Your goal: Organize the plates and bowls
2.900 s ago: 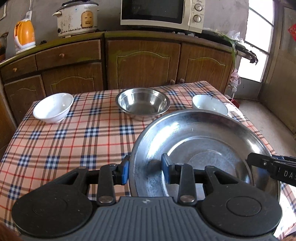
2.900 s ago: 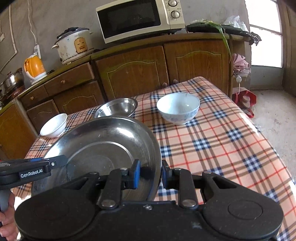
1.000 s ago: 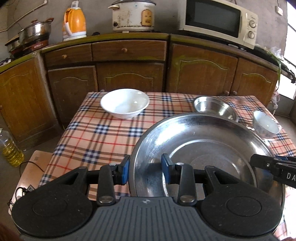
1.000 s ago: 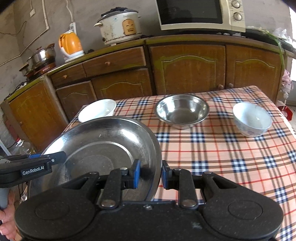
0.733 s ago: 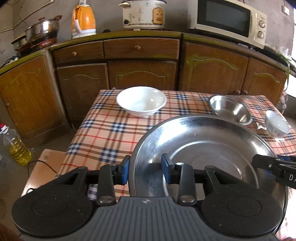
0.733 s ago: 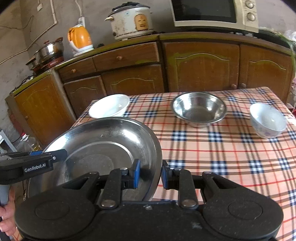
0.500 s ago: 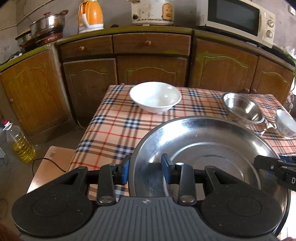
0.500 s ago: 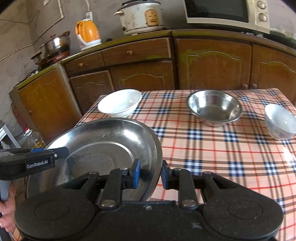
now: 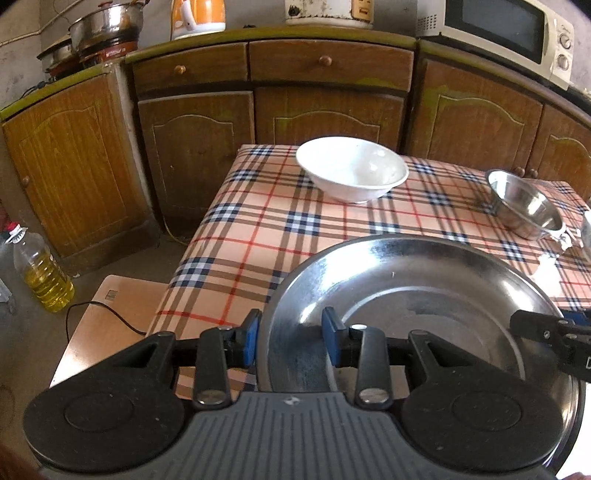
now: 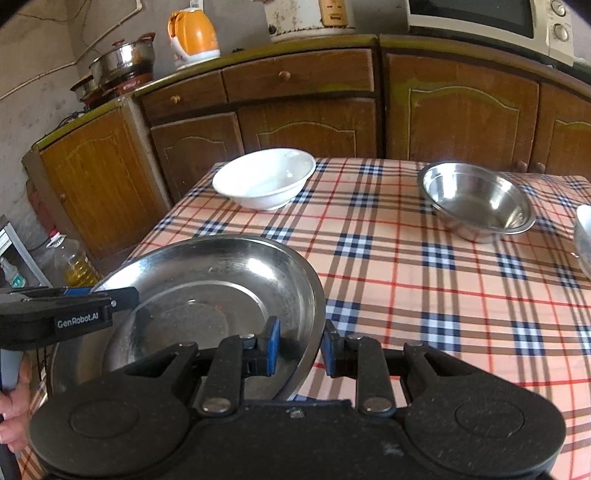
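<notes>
Steel fills the space in front of both your claws: the big metal plate [image 9: 424,295] is carried between them, clear of the checked cloth, near the bench's [image 9: 280,236] front left corner. Your left claw [image 9: 291,338] is clamped on the plate's left rim, one blue pad outside the rim and the other inside the dish. Your right claw [image 10: 300,347] is clamped on the opposite rim in the same way, with the rim running up between its two blue pads. In the right wrist view the left claw shows from the side, biting the far edge of the plate, with a bit of your hand [image 10: 13,406] below it at the picture's edge. Past the plate, on the cloth, a white bowl [image 9: 351,171] sits near the far left corner. A smaller steel bowl [image 10: 476,201] stands well apart from it, further right along the back. At the right edge of the bench a second white bowl [image 10: 584,236] is only partly in view. Beyond the bench runs a row of brown wooden cabinets [image 9: 325,99], with an orange kettle [image 10: 192,33], a lidded pot [image 10: 122,59] and a microwave [image 9: 506,33] on top. Down on the floor to the left stands a bottle of yellow oil [image 9: 40,273].
</notes>
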{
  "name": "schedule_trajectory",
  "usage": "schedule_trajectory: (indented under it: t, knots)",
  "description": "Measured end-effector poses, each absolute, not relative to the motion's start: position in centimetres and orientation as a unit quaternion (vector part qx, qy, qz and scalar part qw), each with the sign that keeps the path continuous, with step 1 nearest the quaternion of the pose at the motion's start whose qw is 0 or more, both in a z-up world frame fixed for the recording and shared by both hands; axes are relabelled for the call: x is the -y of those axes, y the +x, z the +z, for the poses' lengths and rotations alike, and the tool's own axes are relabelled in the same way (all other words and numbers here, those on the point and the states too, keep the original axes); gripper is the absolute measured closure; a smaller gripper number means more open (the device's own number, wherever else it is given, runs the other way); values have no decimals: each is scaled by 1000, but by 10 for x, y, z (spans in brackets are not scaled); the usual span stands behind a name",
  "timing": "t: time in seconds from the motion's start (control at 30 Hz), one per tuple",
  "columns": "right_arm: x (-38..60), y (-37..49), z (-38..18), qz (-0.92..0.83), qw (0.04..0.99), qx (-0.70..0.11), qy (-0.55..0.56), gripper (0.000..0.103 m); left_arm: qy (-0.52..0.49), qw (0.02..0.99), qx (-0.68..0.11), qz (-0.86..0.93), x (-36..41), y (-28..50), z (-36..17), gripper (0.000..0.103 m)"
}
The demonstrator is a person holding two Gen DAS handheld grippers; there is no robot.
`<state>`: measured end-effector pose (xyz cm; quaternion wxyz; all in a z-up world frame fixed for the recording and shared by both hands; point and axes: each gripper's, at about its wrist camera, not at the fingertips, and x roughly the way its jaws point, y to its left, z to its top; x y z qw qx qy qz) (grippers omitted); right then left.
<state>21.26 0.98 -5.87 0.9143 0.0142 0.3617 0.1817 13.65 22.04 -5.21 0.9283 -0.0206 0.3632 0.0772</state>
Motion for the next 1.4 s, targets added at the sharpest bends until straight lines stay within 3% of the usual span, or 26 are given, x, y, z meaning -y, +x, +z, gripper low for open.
schedule_trajectory:
  t: [0.93,1.27,1.4]
  knots:
    - [-33,229,-97,202,893,-403,14,73,-30,920,-379,94,-247,145,-84,68]
    - [-18,215,-75,182,910,-373,-14,69,-28,917,-376,133,-247,134,-68,66]
    - [-12,207,-61,187,912,-364,-19,67,-29,920,-367,136,-237,125,-51,54]
